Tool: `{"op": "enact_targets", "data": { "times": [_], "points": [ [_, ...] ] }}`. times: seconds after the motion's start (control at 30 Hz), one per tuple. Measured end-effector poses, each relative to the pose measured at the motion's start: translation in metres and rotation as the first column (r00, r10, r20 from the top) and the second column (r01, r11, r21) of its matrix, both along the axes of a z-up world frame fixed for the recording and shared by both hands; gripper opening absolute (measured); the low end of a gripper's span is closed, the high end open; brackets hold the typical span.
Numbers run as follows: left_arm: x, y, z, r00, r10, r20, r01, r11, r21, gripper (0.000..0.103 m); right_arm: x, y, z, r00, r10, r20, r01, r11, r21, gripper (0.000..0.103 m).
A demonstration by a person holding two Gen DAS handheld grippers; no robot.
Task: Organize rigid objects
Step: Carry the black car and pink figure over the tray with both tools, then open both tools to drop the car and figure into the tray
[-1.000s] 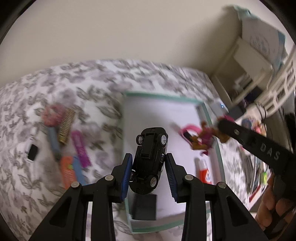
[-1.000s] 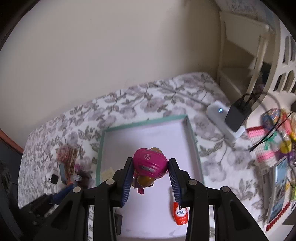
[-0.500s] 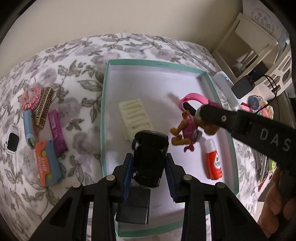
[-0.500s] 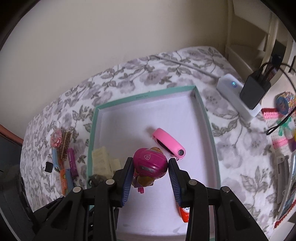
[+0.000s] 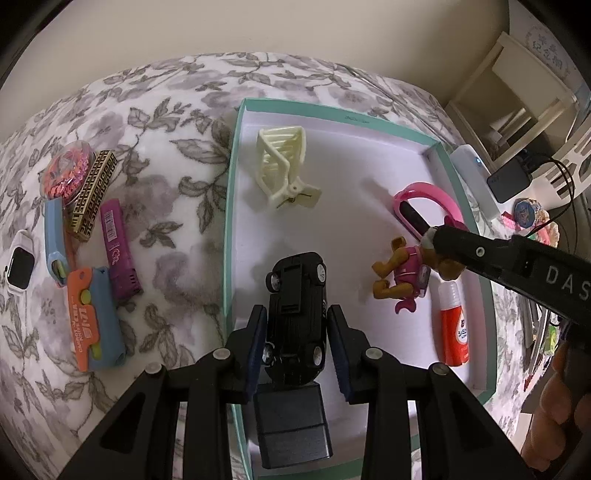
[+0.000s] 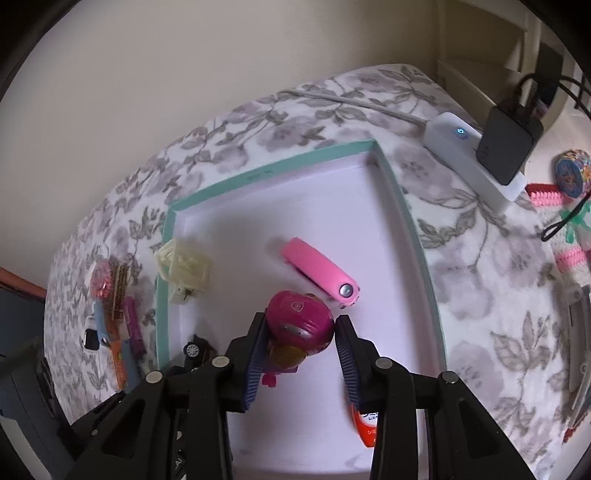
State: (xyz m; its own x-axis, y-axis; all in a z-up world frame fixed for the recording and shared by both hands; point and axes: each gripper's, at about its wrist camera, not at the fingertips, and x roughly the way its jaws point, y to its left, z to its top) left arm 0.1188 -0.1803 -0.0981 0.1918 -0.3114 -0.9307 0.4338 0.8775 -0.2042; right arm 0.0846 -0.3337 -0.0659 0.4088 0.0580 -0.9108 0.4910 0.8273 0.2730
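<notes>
wall [image 5: 295, 26]: plain cream, bare | surface: soft grey floral blanket [image 5: 166, 155] | right: off-white open shelf unit [image 5: 517, 85] in the corner | white power strip [image 6: 476, 162] with a lit blue dot, black charger [image 6: 509, 144] plugged in | light: soft, even

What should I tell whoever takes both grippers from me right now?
Left gripper: jaws shut on the black toy car, held upside down over the teal tray.
Right gripper: jaws shut on the pink puppy figure, also over the tray.
Already in the tray: cream hair clip, pink band, glue bottle, dark block.
Left to do: set down car and figure, then bring in the items on the floral cover, among them the purple bar and orange-blue case.
</notes>
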Motion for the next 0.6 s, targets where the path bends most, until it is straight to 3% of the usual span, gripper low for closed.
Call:
{"op": "enact_targets", "data": {
  "times": [0.17,0.3,0.6],
  "points": [
    [0.0,0.003,0.001,1.0,0.005,-0.004,-0.005,1.0,0.006,0.035,-0.002,-0.004,-0.001,1.0,-0.022,-0.009,0.022,1.0,0.009,0.039],
    [0.002,0.003,0.002,1.0,0.014,-0.012,-0.014,1.0,0.01,0.035,-0.003,-0.005,0.002,0.999,-0.024,-0.033,0.023,0.999,-0.034,0.04],
    [0.003,0.003,0.025,1.0,-0.003,0.026,0.003,1.0,0.018,0.036,-0.004,-0.003,0.029,0.999,-0.022,0.028,0.025,0.995,-0.097,0.04]
  ]
}}
